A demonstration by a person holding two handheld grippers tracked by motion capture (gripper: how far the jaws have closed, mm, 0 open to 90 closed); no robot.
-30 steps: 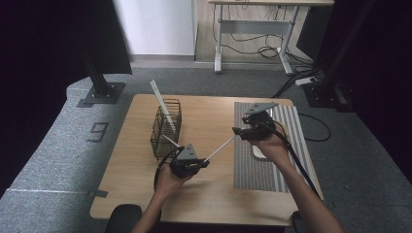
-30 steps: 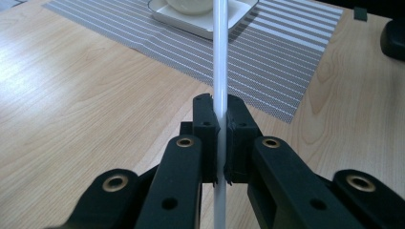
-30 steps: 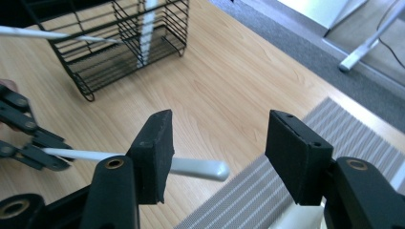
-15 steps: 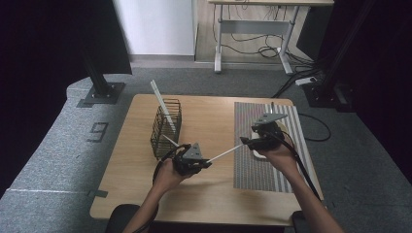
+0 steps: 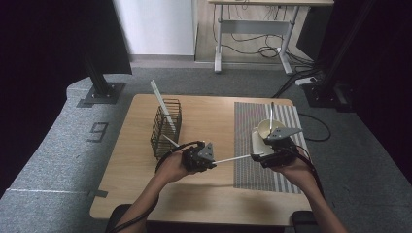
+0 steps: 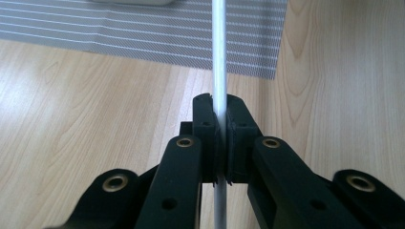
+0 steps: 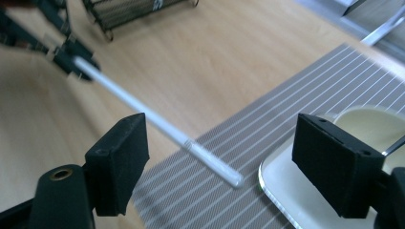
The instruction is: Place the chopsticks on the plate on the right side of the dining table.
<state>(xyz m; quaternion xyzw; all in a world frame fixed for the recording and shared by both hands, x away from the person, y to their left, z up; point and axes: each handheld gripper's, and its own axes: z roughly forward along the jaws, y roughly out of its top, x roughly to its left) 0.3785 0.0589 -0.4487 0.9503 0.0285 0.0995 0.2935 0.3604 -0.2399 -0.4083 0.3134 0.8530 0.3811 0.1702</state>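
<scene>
One straw [image 6: 219, 57] clamped — two more in one basket [image 5: 166, 127].

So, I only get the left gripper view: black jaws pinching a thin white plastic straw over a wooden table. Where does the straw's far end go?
Observer: The thin white plastic straw ends between the jaws of the right gripper, which have just been opening. Their pads stand clear of it.
Operator: And the pale edge at the top of my picture?
Observer: Most likely the white rectangular tray on the grey striped mat. It carries a cream round bowl.
Operator: Anything on the other side of the table?
Observer: A black wire basket, with a second white straw leaning up out of it.
</scene>
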